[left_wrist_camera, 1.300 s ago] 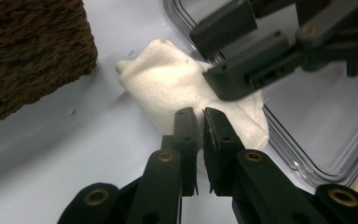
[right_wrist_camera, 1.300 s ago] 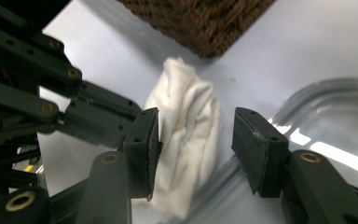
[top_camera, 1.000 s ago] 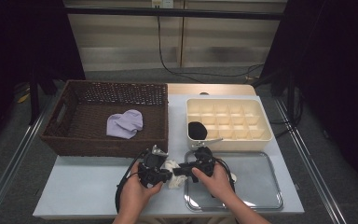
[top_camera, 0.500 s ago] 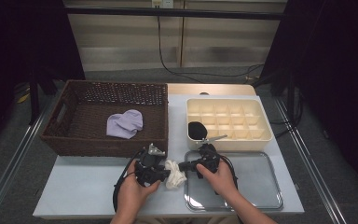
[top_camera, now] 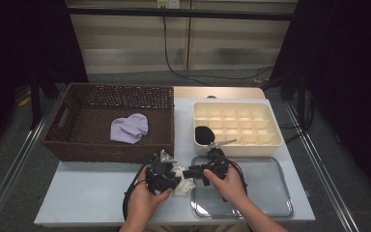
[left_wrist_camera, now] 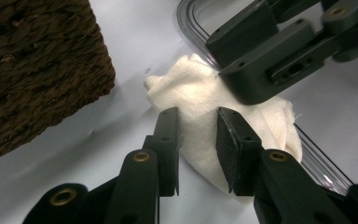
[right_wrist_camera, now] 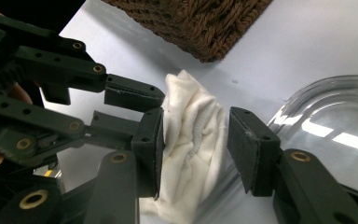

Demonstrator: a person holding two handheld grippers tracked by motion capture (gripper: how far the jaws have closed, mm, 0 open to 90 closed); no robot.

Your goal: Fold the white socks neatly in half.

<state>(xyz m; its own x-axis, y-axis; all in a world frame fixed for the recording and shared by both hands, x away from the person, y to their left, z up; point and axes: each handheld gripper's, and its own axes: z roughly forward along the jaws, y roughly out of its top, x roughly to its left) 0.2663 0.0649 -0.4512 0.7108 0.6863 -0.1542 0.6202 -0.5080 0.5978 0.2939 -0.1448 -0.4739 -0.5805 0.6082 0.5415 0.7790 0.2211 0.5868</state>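
Observation:
A white cloth (top_camera: 182, 186) lies bunched on the table at the left rim of the metal tray (top_camera: 270, 195). My left gripper (top_camera: 174, 180) comes at it from the left. In the left gripper view it (left_wrist_camera: 196, 126) is shut on a fold of the cloth (left_wrist_camera: 200, 91). My right gripper (top_camera: 189, 174) reaches in from the right. In the right gripper view its jaws (right_wrist_camera: 195, 135) straddle the cloth (right_wrist_camera: 191, 109); the left pad touches it and a thin gap shows at the right pad. The left gripper (right_wrist_camera: 156, 105) sits just beyond.
A brown wicker basket (top_camera: 108, 155) with a lavender cloth (top_camera: 129, 128) stands behind at the left, close to the grippers. A cream compartment box (top_camera: 270, 145) at the back right holds a black item (top_camera: 203, 135). Bare table lies at the front left.
Both hands and grippers have stayed around the white cloth, shifting only slightly; the cloth remains between them.

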